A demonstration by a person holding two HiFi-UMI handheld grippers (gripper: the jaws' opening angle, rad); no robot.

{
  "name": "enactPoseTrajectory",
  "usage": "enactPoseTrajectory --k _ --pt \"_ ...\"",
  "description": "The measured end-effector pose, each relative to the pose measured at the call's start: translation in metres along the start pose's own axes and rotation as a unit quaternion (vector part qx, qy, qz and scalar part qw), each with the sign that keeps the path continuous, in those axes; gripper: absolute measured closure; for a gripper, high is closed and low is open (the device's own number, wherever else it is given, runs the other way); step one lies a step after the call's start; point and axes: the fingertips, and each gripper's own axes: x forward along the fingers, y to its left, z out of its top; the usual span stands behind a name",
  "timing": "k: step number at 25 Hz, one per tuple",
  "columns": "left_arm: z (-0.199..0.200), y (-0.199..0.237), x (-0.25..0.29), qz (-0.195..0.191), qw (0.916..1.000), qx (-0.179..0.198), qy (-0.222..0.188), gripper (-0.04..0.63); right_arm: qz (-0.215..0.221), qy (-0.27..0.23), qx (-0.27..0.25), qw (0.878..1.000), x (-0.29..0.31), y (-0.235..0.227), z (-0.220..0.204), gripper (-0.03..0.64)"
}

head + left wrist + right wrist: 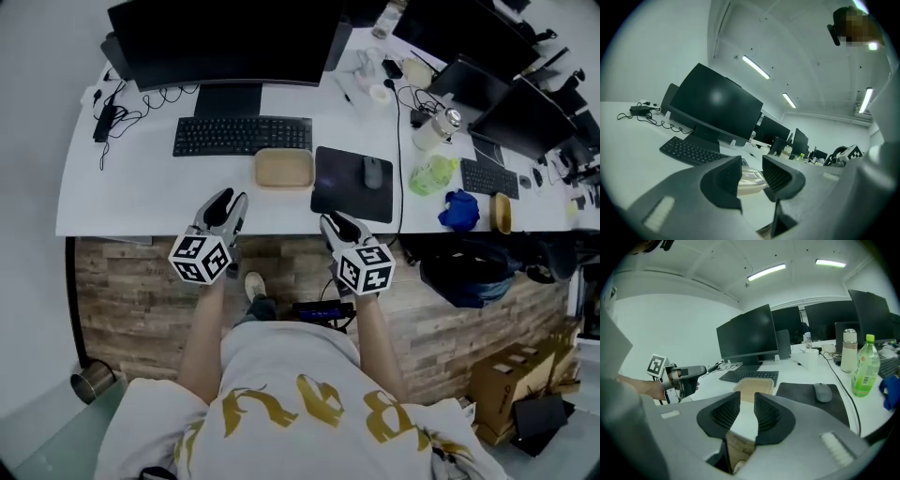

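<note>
White desk [141, 187] edge: left gripper [225, 200] and right gripper [334, 223] hover empty, jaws narrowly apart, tan tray [284, 169] just beyond, untouched.

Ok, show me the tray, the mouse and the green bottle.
tray [284, 169]: head view, its bare inside bottom.
mouse [373, 172]: head view, middle of its back.
green bottle [865, 369]: right gripper view, middle of its body.

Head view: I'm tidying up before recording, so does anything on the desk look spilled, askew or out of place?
Nothing spilled or damaged. The tan tray sits square by the keyboard, the mouse lies on its pad, the green bottle stands upright. Only a crumpled blue cloth near the front edge looks untidy.
</note>
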Motion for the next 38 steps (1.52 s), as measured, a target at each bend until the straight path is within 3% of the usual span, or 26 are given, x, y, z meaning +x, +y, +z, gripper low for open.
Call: enactPoseTrajectory --k 8,21,29,38 --pt "0.007 0.032 0.037 -0.045 0.9983 0.012 0.034 0.457 -0.043 0.016 -0.006 0.999 0.042 -0.003 0.009 0.494" --pt "0.006 0.050 0.058 -0.072 0.9958 0.003 0.056 0.457 -0.084 0.051 -0.035 0.995 0.053 -0.014 0.007 0.495" --pt "-0.003 0.058 0.078 -0.065 0.9956 -0.013 0.066 0.457 -0.089 0.065 -0.055 0.992 0.058 -0.025 -0.004 0.495" --pt "-0.002 0.073 0.101 -0.044 0.9958 -0.035 0.072 0.457 -0.063 0.107 -0.080 0.989 0.088 -0.041 -0.017 0.489"
